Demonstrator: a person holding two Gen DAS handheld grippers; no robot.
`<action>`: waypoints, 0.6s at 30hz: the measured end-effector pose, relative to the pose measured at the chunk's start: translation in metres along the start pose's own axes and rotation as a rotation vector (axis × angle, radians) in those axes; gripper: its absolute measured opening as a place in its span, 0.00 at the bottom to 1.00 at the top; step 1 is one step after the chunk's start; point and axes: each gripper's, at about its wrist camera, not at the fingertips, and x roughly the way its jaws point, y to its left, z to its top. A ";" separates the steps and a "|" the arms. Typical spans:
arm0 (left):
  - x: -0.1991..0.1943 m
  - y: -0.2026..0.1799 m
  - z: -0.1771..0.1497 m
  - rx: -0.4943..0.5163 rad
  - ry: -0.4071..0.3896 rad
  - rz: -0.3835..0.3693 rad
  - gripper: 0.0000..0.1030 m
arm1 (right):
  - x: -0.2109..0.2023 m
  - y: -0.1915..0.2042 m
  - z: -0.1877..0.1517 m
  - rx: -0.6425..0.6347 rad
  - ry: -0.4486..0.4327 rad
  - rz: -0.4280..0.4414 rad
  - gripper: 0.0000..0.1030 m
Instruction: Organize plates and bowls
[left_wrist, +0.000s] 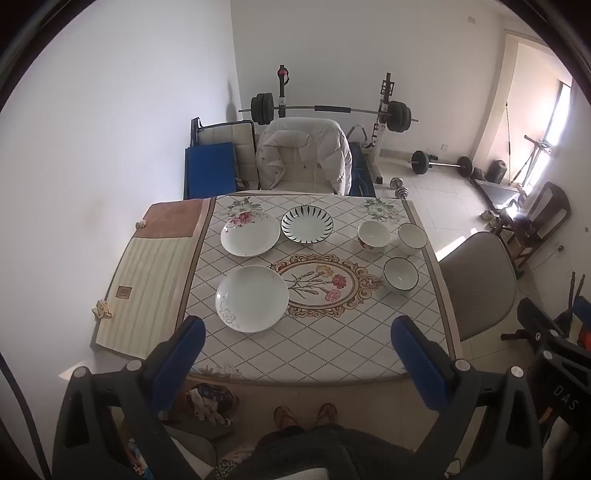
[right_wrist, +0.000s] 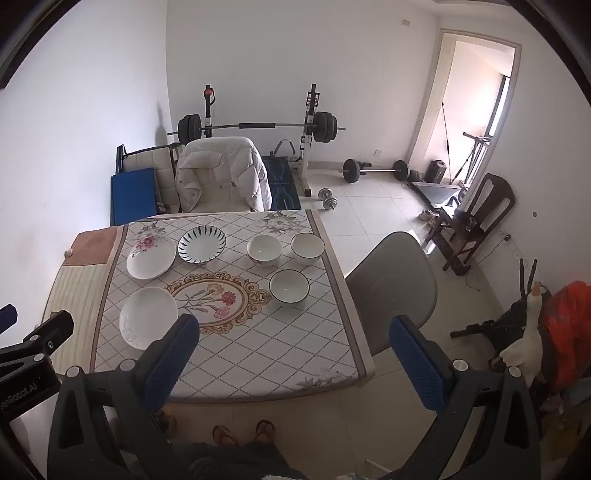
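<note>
Three plates lie on the left half of the table (left_wrist: 332, 350): a white plate (left_wrist: 252, 297) nearest me, a pink-flowered plate (left_wrist: 250, 233) behind it, and a black-striped plate (left_wrist: 307, 224) beside that. Three bowls stand on the right: a red-patterned bowl (left_wrist: 373, 235), a white bowl (left_wrist: 412, 237) by the far edge, and a dark-rimmed bowl (left_wrist: 400, 274) nearer. My left gripper (left_wrist: 299, 350) hangs open above the table's near edge, holding nothing. My right gripper (right_wrist: 295, 354) is open too, high over the near right corner, with the dark-rimmed bowl (right_wrist: 289, 286) ahead of it.
A chair draped with a white jacket (left_wrist: 303, 157) stands behind the table, a grey chair (left_wrist: 478, 284) at its right side. A folded cloth (left_wrist: 147, 280) covers the table's left end. Weights and a barbell rack (left_wrist: 328, 110) fill the back. A person's feet in sandals (right_wrist: 243, 432) are below.
</note>
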 end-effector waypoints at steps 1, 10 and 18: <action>0.000 0.000 0.000 -0.001 -0.002 -0.003 1.00 | 0.000 0.000 0.000 0.003 0.000 0.001 1.00; 0.002 0.000 -0.001 -0.003 -0.016 0.000 1.00 | -0.004 -0.001 0.002 0.005 0.001 0.008 1.00; 0.000 -0.003 0.003 -0.001 -0.020 0.002 1.00 | -0.001 0.000 0.001 0.001 0.000 0.010 1.00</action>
